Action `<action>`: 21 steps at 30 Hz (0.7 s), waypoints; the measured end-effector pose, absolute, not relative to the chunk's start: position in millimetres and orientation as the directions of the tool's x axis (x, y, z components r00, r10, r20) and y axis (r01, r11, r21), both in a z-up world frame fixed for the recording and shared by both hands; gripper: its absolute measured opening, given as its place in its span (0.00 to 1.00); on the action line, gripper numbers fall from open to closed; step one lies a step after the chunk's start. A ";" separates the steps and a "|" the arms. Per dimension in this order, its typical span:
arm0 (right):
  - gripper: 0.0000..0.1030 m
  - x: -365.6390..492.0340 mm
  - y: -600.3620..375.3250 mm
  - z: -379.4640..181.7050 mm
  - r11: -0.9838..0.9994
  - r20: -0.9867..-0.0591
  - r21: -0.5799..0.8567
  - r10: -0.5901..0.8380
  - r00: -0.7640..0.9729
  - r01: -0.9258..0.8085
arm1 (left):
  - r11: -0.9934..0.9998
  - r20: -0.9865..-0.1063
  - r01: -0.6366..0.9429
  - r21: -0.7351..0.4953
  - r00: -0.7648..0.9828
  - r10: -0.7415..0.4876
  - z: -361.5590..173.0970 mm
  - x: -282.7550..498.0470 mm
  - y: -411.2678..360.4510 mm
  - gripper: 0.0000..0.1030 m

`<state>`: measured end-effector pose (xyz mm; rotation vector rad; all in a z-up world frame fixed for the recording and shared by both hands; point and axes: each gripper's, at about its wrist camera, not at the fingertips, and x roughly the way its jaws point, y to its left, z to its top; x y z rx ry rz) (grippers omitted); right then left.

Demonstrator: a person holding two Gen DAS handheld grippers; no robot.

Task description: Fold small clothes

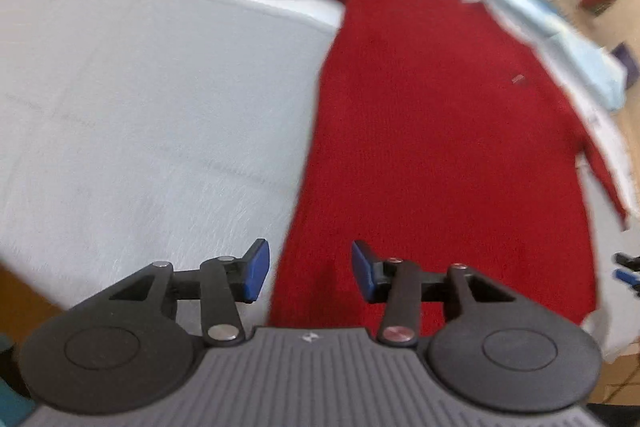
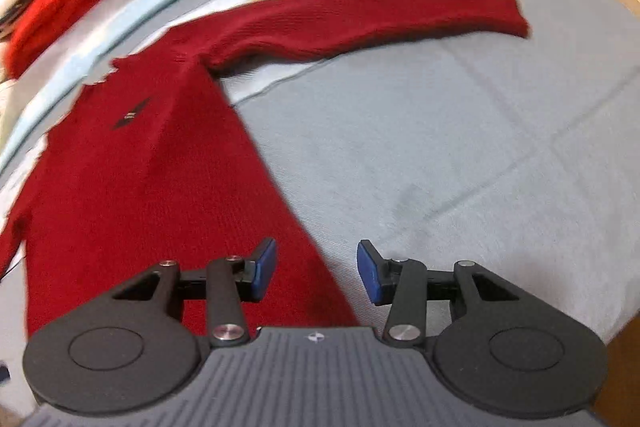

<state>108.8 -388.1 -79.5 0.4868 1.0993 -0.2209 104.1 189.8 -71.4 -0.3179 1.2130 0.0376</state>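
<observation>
A: On the grey bedsheet (image 2: 480,147) a red sweater (image 2: 132,187) lies flat, one sleeve (image 2: 360,19) stretched far right.

B: Yep (bit blurry). Left gripper (image 1: 310,273) and right gripper (image 2: 316,273) hover over its near hem corners, jaws wide apart, holding nothing.

Two low wrist views from opposite hem corners, sharing the red sweater (image 1: 440,147) (image 2: 140,187).

Left gripper (image 1: 310,269), right gripper (image 2: 316,271): black linkage arms, silver pivot screws, blue pads (image 2: 265,267), grey ribbed body, small white logo.
</observation>
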 end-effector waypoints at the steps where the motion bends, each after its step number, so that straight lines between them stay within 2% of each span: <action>1: 0.46 111.7 -382.0 -86.6 0.889 -0.893 0.252 0.062 0.446 0.382 | 0.960 -0.925 -0.187 -0.209 0.356 -0.132 -73.6 102.7 186.7 0.48; 5: 0.46 108.0 -373.2 -97.1 0.918 -0.905 0.228 0.078 0.417 0.323 | 0.983 -0.949 -0.089 -0.158 0.290 -0.126 -91.3 103.9 173.3 0.46; 8: 0.45 109.3 -362.4 -109.2 0.945 -0.932 0.186 0.082 0.353 0.270 | 0.983 -0.958 -0.079 -0.169 0.247 -0.145 -100.1 101.9 177.8 0.34; 9: 0.45 109.4 -359.3 -113.0 0.953 -0.939 0.172 0.081 0.335 0.251 | 0.982 -0.959 -0.076 -0.173 0.241 -0.150 -101.5 100.1 179.5 0.34; 12: 0.32 107.2 -352.0 -119.8 0.965 -0.949 0.160 0.092 0.302 0.209 | 0.985 -0.957 -0.037 -0.171 0.244 -0.157 -104.3 99.5 177.8 0.31; 14: 0.12 105.6 -348.9 -117.0 0.973 -0.947 0.149 0.089 0.308 0.175 | 0.982 -0.950 -0.002 -0.189 0.255 -0.182 -102.5 95.7 175.7 0.13; 17: 0.09 99.0 -358.6 -100.6 0.956 -0.931 0.211 0.133 0.339 0.205 | 0.981 -0.934 0.048 -0.188 0.300 -0.194 -88.3 84.3 175.7 0.09; 21: 0.07 78.2 -371.0 -72.9 0.932 -0.904 0.287 0.188 0.385 0.221 | 0.962 -0.884 0.055 -0.266 0.383 -0.266 -60.3 68.4 199.2 0.08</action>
